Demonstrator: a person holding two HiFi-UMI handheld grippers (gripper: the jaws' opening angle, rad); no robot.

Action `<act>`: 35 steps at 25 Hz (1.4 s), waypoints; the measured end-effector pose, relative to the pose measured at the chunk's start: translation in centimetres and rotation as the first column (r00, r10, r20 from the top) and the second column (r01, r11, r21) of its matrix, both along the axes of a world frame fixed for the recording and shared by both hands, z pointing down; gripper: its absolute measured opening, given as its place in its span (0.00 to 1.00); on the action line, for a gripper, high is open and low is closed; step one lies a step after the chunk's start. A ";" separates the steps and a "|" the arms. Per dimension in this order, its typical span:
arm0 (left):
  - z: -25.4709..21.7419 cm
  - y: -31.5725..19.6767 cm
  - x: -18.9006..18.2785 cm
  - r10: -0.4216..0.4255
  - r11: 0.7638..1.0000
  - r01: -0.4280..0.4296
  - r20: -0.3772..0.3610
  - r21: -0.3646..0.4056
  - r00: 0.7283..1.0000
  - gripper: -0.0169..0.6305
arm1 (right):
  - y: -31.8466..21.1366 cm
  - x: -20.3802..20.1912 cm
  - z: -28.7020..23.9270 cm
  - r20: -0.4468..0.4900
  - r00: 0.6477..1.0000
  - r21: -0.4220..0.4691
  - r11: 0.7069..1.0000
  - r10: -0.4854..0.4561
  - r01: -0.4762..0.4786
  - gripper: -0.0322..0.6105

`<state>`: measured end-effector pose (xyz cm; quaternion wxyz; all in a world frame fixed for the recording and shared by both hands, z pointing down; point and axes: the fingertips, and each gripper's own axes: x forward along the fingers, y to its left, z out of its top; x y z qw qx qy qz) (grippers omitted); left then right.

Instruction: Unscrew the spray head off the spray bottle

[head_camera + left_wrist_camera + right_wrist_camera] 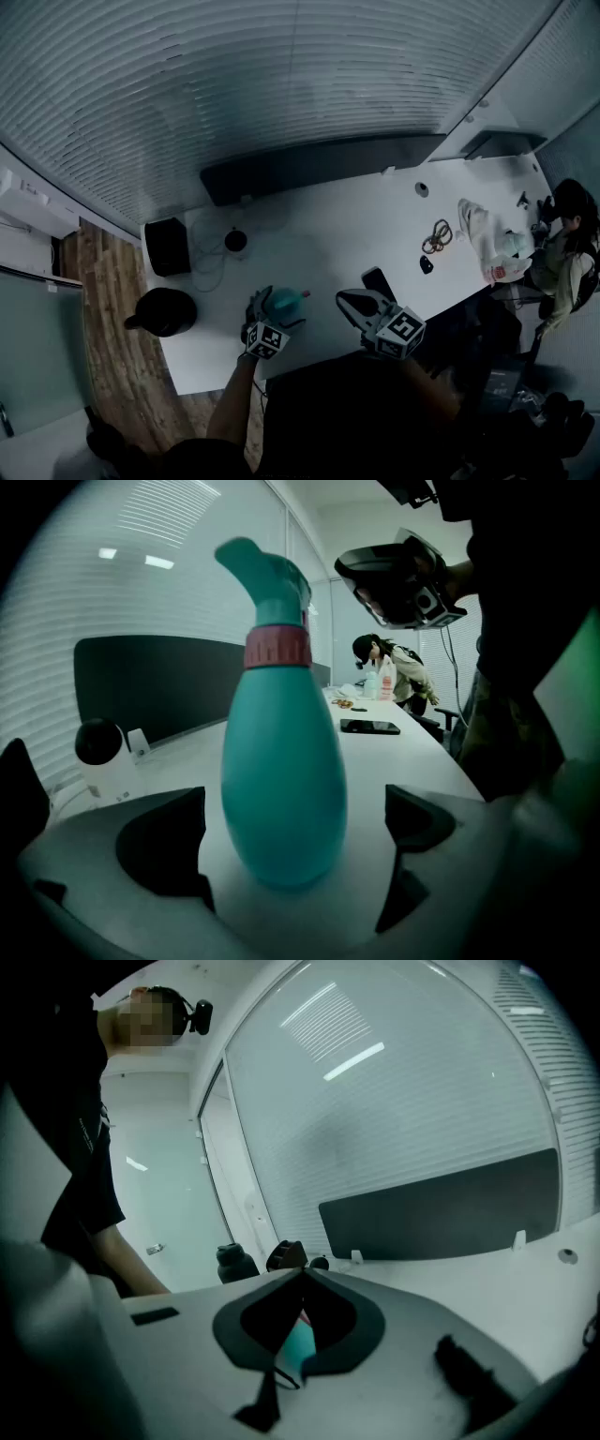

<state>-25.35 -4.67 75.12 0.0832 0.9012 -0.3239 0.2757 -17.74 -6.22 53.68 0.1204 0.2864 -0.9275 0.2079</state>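
While the left hand-held gripper (295,850) stands released with its two jaws spread wide, the teal spray bottle (281,789) stands upright on the white table (422,761), right between them. In the left gripper view a strip of bare table shows on either side of the bottle's rounded body, so neither jaw touches it. A pink ribbed collar (277,647) rings the narrow neck. The teal spray head (267,574) sits on top of the collar, its nozzle aimed toward that picture's upper left.

The right hand-held gripper (301,1274) is clenched on nothing, its jaw tips meeting. In the right gripper view a sliver of the teal bottle shows through the opening below the tips, beyond the jaws and not gripped by them. From the head view this gripper is to the right of the bottle and apart from it, near the table's front edge. A black phone (378,281) lies flat just past its tips. In the left gripper view it hangs high at the upper right, clear of the spray head.

A person (567,239) bends over the far right end of the table, well apart from the bottle.
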 end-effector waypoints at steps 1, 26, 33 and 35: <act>0.1 -0.2 0.0 0.000 1.000 0.000 0.002 0.002 1.000 0.92 | 0.1 0.1 0.1 -0.003 1.000 -0.001 1.000 -0.006 0.006 0.05; -16.6 -4.6 -5.1 -0.431 0.798 -0.001 0.572 0.602 0.698 0.62 | 4.3 -0.5 -5.0 0.441 0.889 -0.318 0.906 -0.120 0.280 0.18; -21.6 -3.5 -0.5 -0.515 0.723 -0.113 0.641 0.681 0.569 0.62 | 4.0 1.6 -4.9 0.714 0.650 -0.634 0.634 0.260 0.443 0.35; -21.9 -2.9 1.6 -0.512 0.724 -0.142 0.664 0.675 0.545 0.62 | 4.1 2.5 -4.2 0.709 0.643 -0.658 0.602 0.291 0.453 0.35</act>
